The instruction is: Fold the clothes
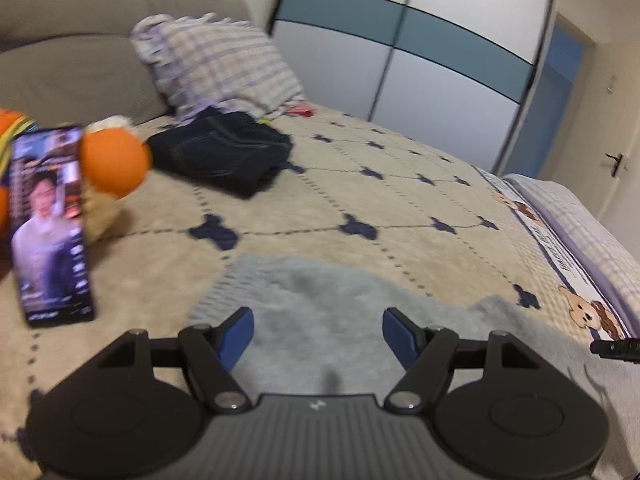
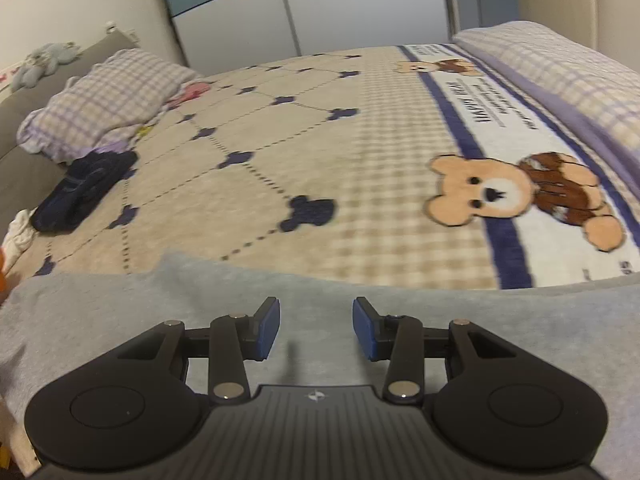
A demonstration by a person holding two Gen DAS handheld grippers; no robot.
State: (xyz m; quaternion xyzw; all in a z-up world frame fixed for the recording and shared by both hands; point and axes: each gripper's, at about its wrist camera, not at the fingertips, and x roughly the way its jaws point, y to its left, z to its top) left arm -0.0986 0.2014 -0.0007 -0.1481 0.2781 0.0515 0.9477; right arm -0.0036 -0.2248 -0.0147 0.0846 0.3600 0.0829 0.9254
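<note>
Printed lettering is being shown on the white band of the bed blanket [image 2: 400, 184]: "HAPPY BEAR" can be read beside a cartoon bear [image 2: 520, 196] in the right wrist view, while the smaller lines next to it are too blurred to be read. A lit phone [image 1: 50, 224] is being propped upright on the blanket in the left wrist view, with a video playing on its screen; its on-screen text cannot be made out. An orange plush toy [image 1: 114, 162] is seen just behind the phone.

No containers are being shown in either view.

The grey garment [image 2: 320, 304] is being kept spread flat on the near part of the blanket, under both tools. The left gripper [image 1: 318, 330] is being held released, its blue pads well apart above the grey cloth with nothing between them. The right gripper [image 2: 316, 328] is likewise being held unclenched, with a narrower gap and no cloth pinched.

A folded dark garment [image 1: 224, 156] is lying farther up the bed, near a checked pillow [image 1: 216, 64]. A wardrobe with sliding doors [image 1: 420, 52] is standing beyond the bed.
</note>
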